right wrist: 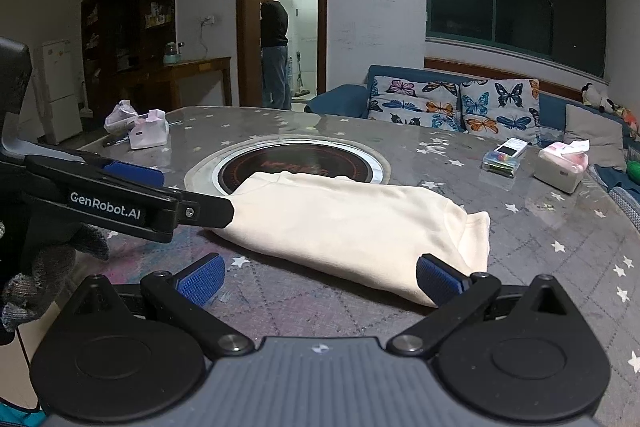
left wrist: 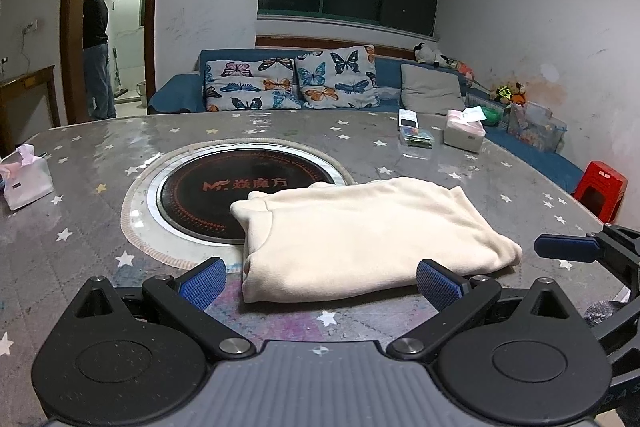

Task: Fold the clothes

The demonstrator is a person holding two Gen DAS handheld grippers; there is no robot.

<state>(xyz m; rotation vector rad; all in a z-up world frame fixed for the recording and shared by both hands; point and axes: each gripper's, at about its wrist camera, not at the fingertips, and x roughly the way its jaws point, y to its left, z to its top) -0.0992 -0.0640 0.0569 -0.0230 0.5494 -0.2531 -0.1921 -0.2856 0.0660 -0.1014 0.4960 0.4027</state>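
A cream garment (left wrist: 360,235) lies folded into a thick rectangle on the grey star-patterned table (left wrist: 80,211), partly over the round black hotplate (left wrist: 224,195). My left gripper (left wrist: 320,281) stands open just in front of the garment's near edge, nothing between its blue pads. My right gripper (right wrist: 318,279) is open too, at the garment (right wrist: 352,223) on its near right corner, holding nothing. In the right wrist view the left gripper (right wrist: 132,195) reaches in from the left, its tip by the garment's left end. The right gripper's finger (left wrist: 568,247) shows at the left view's right edge.
Tissue packs sit at the table's left (left wrist: 26,179) and far right (left wrist: 464,131), next to a small box of items (left wrist: 418,139). A blue sofa with butterfly cushions (left wrist: 292,79) lies behind. A red stool (left wrist: 600,187) stands at the right. A person (left wrist: 96,47) stands in the doorway.
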